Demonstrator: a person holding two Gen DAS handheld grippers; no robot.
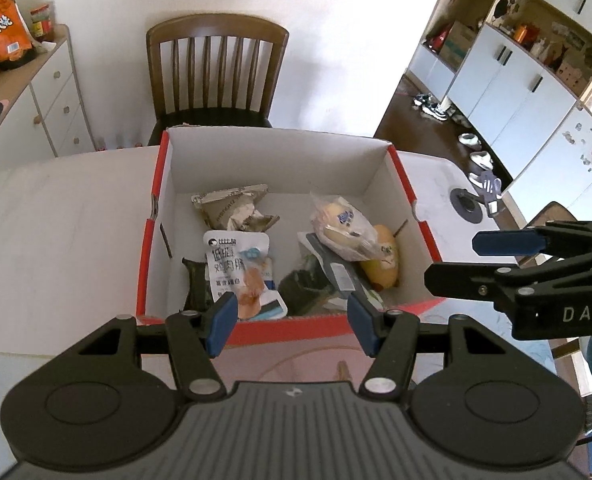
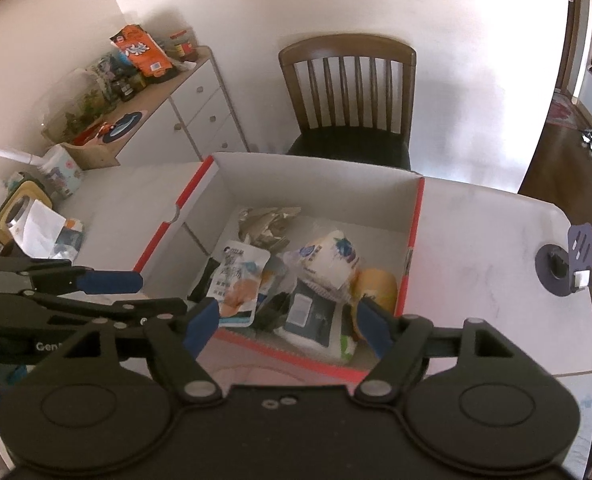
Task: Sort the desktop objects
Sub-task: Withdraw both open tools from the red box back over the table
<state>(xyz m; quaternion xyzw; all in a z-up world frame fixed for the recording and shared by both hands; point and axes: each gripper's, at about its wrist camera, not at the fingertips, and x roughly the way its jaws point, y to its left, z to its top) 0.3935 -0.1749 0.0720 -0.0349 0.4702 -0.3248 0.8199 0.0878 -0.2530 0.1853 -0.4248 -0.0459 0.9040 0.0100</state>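
I see both jaws standing open and empty, left gripper (image 1: 292, 322) and right gripper (image 2: 288, 326) above the near rim of the box (image 1: 395, 160) on the desk (image 1: 64, 216), snack packets (image 1: 240, 272) inside, so I judge the next move is fetching whatever remains outside.

Bare table (image 1: 56, 232) flanks the box (image 1: 154, 216), whose walls fence in the packets (image 1: 236, 268).

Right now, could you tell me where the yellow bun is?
In both wrist views, the yellow bun lies inside the red box, against its right wall, under the clear-wrapped bread.
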